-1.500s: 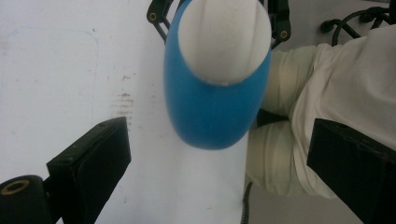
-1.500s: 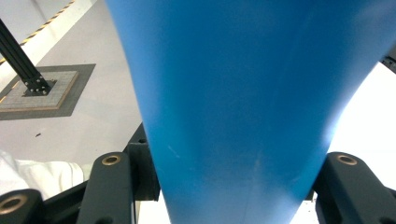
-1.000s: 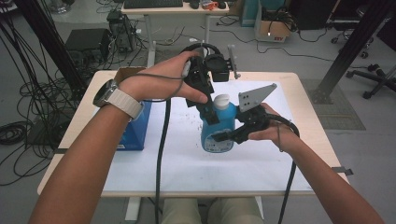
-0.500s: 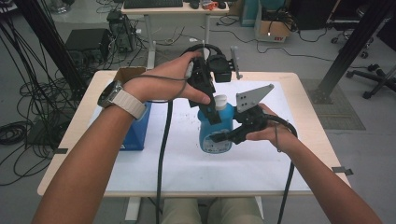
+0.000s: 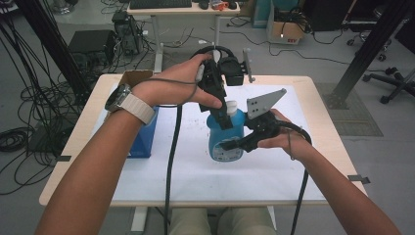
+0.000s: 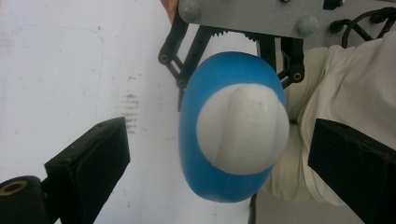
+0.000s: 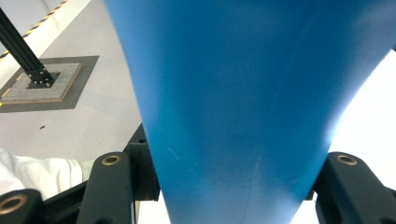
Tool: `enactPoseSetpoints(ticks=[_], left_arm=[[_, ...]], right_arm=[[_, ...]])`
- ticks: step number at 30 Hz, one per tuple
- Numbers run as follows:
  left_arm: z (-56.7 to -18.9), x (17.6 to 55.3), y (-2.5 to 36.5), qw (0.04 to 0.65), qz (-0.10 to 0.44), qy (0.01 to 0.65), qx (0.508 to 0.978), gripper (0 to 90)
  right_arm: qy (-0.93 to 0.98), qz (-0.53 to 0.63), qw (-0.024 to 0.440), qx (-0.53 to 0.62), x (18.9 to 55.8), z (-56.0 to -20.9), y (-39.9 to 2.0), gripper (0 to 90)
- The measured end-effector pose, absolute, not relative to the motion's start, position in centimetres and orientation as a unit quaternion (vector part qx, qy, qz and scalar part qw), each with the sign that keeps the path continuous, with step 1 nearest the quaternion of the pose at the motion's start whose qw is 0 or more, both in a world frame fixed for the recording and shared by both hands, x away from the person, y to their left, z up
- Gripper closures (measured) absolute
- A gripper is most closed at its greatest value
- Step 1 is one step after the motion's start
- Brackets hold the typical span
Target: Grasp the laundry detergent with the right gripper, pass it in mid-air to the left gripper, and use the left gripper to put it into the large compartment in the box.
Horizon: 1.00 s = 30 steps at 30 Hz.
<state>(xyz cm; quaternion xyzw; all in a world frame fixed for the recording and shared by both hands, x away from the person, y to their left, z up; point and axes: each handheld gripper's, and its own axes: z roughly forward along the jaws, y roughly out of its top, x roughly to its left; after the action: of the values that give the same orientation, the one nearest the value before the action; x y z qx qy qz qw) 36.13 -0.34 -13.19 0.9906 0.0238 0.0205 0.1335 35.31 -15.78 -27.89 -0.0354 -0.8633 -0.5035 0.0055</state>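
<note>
A blue bottle (image 5: pixel 226 142) with a white cap (image 5: pixel 231 105) is upright over the white mat. My right gripper (image 5: pixel 230 145) comes in from the right and is shut on the bottle's body; in the right gripper view the blue wall (image 7: pixel 233 93) sits between its jaws. My left gripper (image 5: pixel 222 117) points down right beside the cap. The left gripper view looks down onto the cap (image 6: pixel 243 126), with the left gripper (image 6: pixel 219 156) open and its jaws wide on either side, apart from it.
A blue box (image 5: pixel 144 134) stands at the table's left, with an open cardboard box (image 5: pixel 134 77) behind it. A black device (image 5: pixel 230 66) lies at the back edge. The white mat (image 5: pixel 195 166) covers the table's middle.
</note>
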Motion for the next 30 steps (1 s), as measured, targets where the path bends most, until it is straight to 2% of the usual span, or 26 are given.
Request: enactPoseSetpoints(ticks=[9,30], left_arm=[[-13.59,36.2,-0.16,0.147,0.017,0.028,0.989,5.8],[-13.3,36.12,-0.16,0.132,0.02,0.027,0.991,5.8]], right_arm=[[-0.863,-0.503,0.005,-0.039,35.49,-27.95,-15.85,43.5],[-0.864,-0.501,0.007,-0.04,35.6,-27.88,-16.05,43.4]])
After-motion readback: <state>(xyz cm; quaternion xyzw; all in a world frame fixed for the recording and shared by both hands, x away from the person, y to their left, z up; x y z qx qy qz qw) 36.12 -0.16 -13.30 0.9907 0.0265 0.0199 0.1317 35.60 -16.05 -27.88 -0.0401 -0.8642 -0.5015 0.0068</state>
